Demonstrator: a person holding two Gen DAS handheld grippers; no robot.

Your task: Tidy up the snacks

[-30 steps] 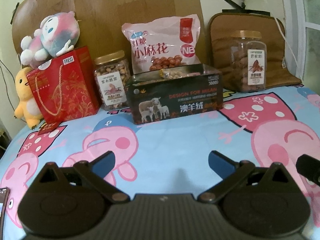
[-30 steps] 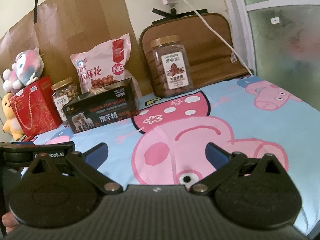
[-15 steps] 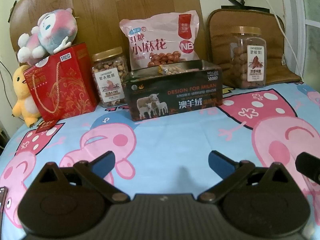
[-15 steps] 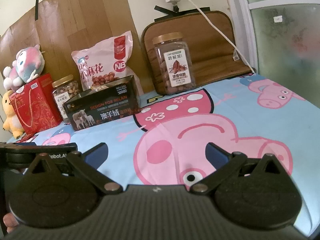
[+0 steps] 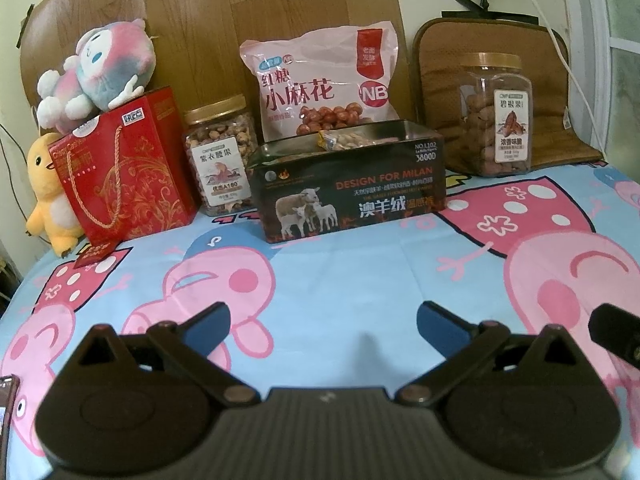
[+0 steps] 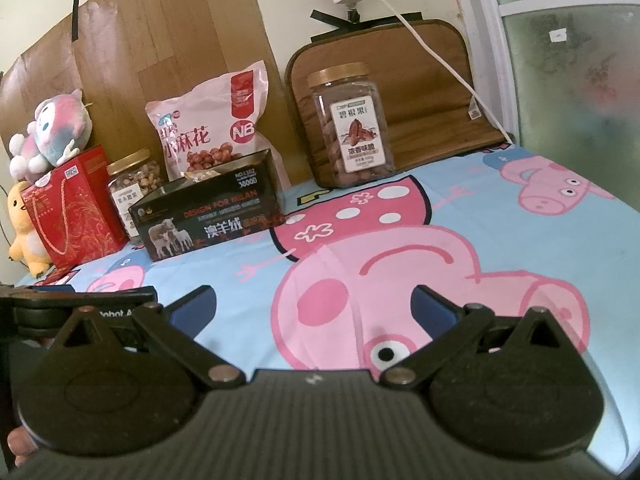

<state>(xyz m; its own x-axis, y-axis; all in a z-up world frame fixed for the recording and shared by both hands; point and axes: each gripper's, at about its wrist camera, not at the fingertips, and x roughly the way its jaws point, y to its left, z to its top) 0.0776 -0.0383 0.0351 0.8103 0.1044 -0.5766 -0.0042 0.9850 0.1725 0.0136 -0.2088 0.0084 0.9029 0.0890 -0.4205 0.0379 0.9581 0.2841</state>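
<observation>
An open black box [image 5: 352, 184] with a sheep picture stands at the back of the bed, a small snack packet [image 5: 344, 140] lying in it. Behind it leans a pink snack bag [image 5: 324, 84]. A jar of nuts [image 5: 220, 160] stands to its left, a taller jar of pecans [image 5: 496, 116] to its right. My left gripper [image 5: 322, 326] is open and empty, well short of the box. My right gripper [image 6: 312, 308] is open and empty too; the box [image 6: 208, 216] and pecan jar [image 6: 352, 128] lie ahead of it.
A red gift bag [image 5: 124, 168] with a pink plush toy [image 5: 96, 76] on top and a yellow plush duck [image 5: 48, 192] stand at the back left. A brown cushion [image 5: 492, 64] leans on the wall behind the pecan jar. The bed has a cartoon pig sheet [image 5: 328, 272].
Both grippers have moved slightly nearer the snacks and tilted up a little, so the row sits lower in view. Both stay open. No object has moved.
</observation>
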